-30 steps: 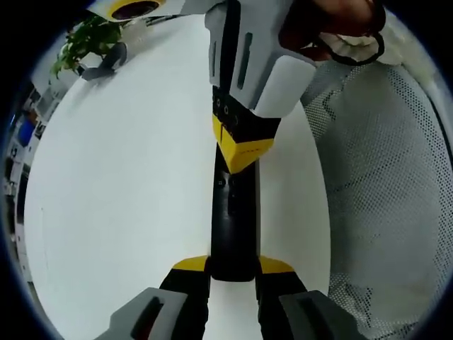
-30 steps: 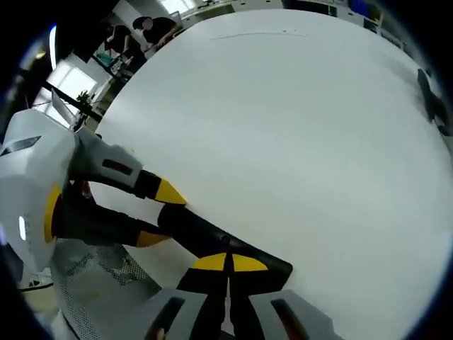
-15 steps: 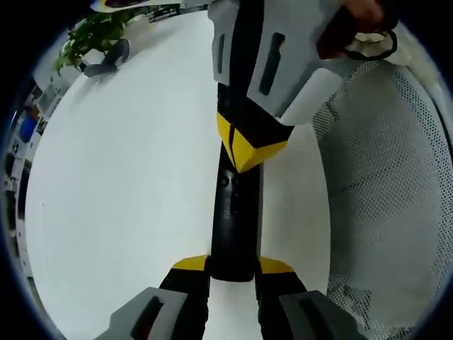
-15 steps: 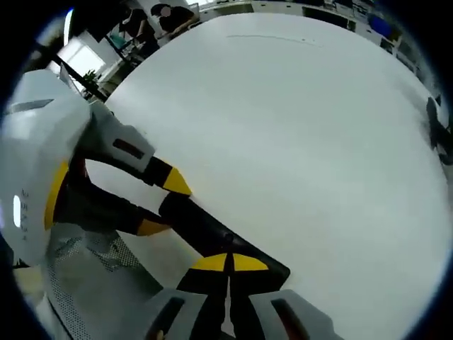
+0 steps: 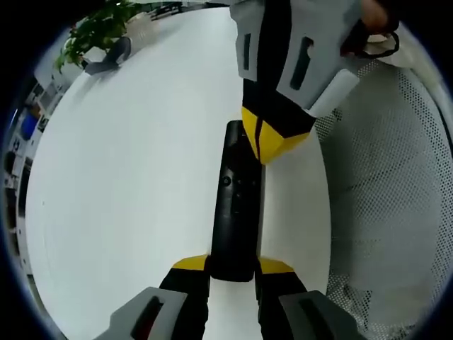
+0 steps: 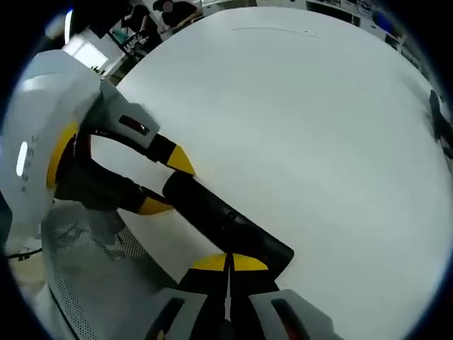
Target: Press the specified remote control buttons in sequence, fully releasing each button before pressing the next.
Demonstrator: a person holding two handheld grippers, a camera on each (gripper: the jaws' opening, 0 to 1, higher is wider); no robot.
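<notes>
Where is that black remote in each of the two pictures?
Left gripper view: the remote runs up the middle, its near end between this gripper's yellow-tipped jaws.
Right gripper view: the remote lies slanted, lower left of centre, its left end held by the left gripper.
Shared landmark: the white table under it.

White table [image 5: 127,184]; potted plant [image 5: 95,32] at far edge; white mesh chair [image 5: 396,184] beside

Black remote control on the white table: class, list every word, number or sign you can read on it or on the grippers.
None can be read.
Black remote control: its buttons show as small dots, any marks too blurred.
Left gripper: a small dark label on its grey body, illegible.
</notes>
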